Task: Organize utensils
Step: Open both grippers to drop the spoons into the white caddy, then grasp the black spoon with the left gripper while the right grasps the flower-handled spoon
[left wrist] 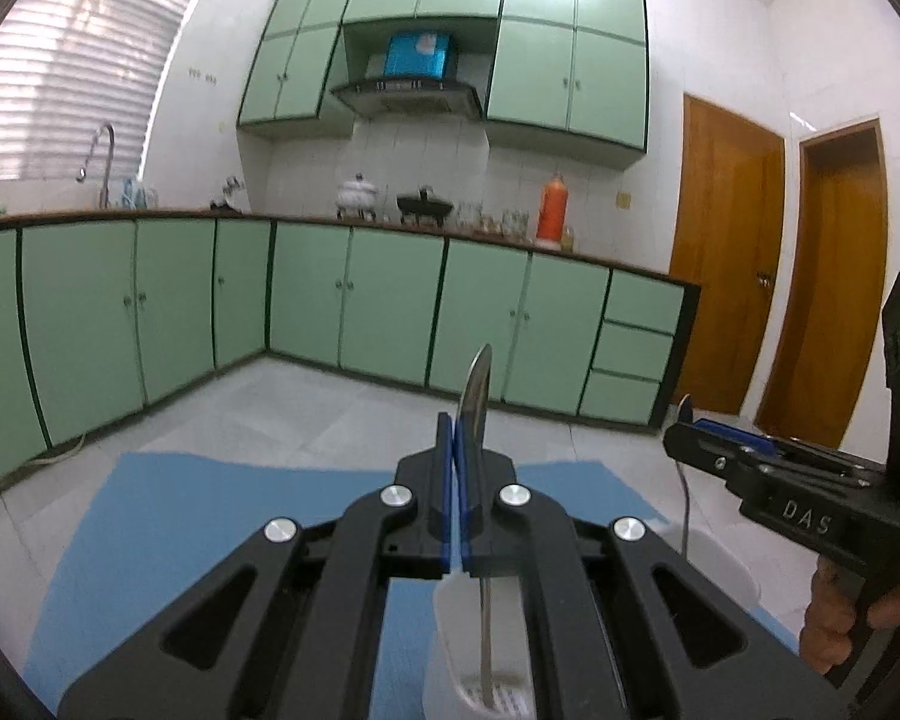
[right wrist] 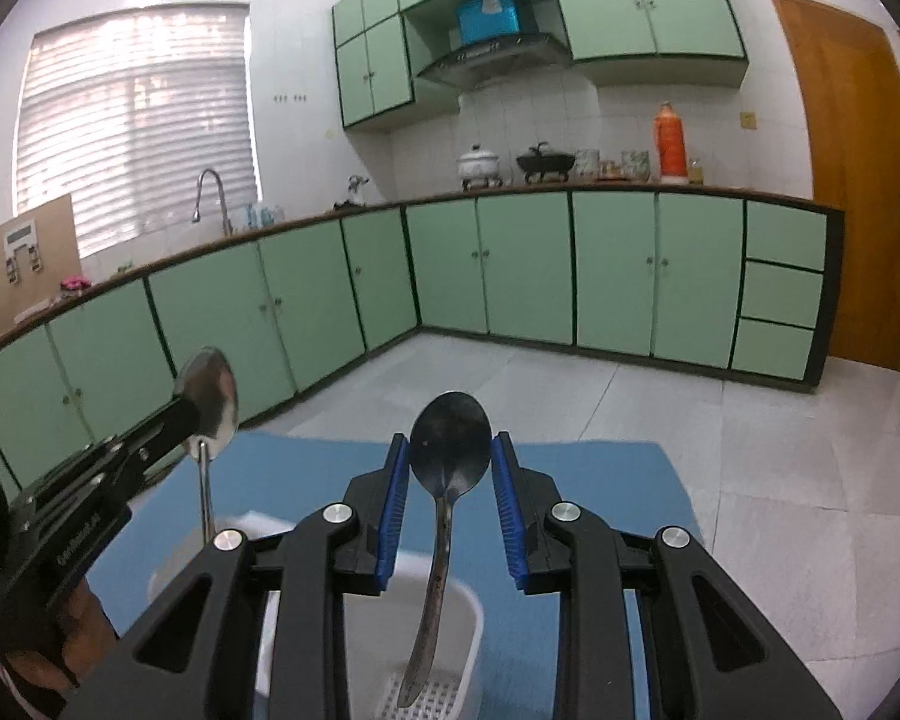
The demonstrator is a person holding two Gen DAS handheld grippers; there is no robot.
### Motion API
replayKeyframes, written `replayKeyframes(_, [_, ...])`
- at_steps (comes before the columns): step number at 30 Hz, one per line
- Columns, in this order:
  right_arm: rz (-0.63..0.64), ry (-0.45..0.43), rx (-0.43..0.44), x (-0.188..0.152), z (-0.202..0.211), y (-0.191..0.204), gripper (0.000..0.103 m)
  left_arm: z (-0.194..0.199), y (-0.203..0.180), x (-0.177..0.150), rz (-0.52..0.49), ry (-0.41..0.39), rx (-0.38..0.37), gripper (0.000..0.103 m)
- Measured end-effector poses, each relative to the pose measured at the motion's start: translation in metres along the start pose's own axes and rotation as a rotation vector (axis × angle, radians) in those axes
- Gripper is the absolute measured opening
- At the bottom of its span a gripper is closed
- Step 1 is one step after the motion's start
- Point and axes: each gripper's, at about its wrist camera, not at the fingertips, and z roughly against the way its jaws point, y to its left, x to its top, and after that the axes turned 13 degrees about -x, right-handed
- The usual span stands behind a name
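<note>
My left gripper (left wrist: 455, 429) is shut on a steel spoon (left wrist: 477, 393), bowl up and seen edge-on, its handle hanging into a white utensil holder (left wrist: 444, 660) below. In the right wrist view the left gripper (right wrist: 189, 414) holds that spoon (right wrist: 209, 399) at the left. My right gripper (right wrist: 449, 450) is open around a darker spoon (right wrist: 450, 438) that stands with its handle down in a white holder (right wrist: 468, 618); the pads are apart from the bowl. The right gripper (left wrist: 684, 432) also shows at the right of the left wrist view.
A blue mat (left wrist: 180, 540) covers the table under the holders; it also shows in the right wrist view (right wrist: 600, 480). Behind are a tiled floor (right wrist: 750, 450), green kitchen cabinets (left wrist: 390, 312) and wooden doors (left wrist: 720, 240).
</note>
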Motion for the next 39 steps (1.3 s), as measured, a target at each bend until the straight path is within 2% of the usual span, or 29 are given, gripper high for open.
replayKeyframes(6, [0.012,0.05,0.031,-0.018,0.007,0.004,0.029,0.016,0.009,-0.012,0.05,0.055,-0.01,0.005])
replayKeyframes(7, [0.016,0.053,0.03,-0.02,0.009,0.005,0.029,0.019,0.01,-0.013,0.055,0.056,-0.009,0.011])
replayKeyframes(8, [0.02,0.054,0.029,-0.022,0.011,0.005,0.029,0.024,0.01,-0.014,0.059,0.058,-0.009,0.024])
replayKeyframes(11, [0.012,0.055,0.032,-0.023,0.018,0.005,0.036,0.04,0.009,-0.016,0.075,0.05,-0.015,0.044])
replayKeyframes(12, [0.007,0.051,0.03,-0.022,0.021,0.004,0.042,0.042,0.008,-0.016,0.077,0.051,-0.013,0.047])
replayKeyframes(15, [-0.004,0.033,0.023,-0.02,0.034,0.0,0.044,0.06,0.008,-0.018,0.093,0.06,-0.004,0.058])
replayKeyframes(19, [-0.03,0.019,0.004,-0.023,0.057,-0.01,0.052,0.083,0.007,-0.021,0.123,0.085,0.007,0.079])
replayKeyframes(22, [-0.046,0.023,-0.02,-0.033,0.073,-0.019,0.059,0.105,0.004,-0.033,0.146,0.111,0.009,0.088])
replayKeyframes(24, [-0.05,0.032,-0.045,-0.044,0.083,-0.024,0.063,0.116,0.002,-0.043,0.161,0.135,0.017,0.089])
replayKeyframes(28, [-0.056,0.068,-0.083,-0.068,0.1,-0.032,0.07,0.127,-0.004,-0.068,0.191,0.244,0.038,0.09])
replayKeyframes(32, [-0.057,0.122,-0.104,-0.094,0.111,-0.036,0.07,0.133,-0.007,-0.092,0.23,0.331,0.036,0.09])
replayKeyframes(39, [-0.054,0.177,-0.13,-0.121,0.12,-0.041,0.07,0.132,-0.009,-0.12,0.264,0.419,0.043,0.09])
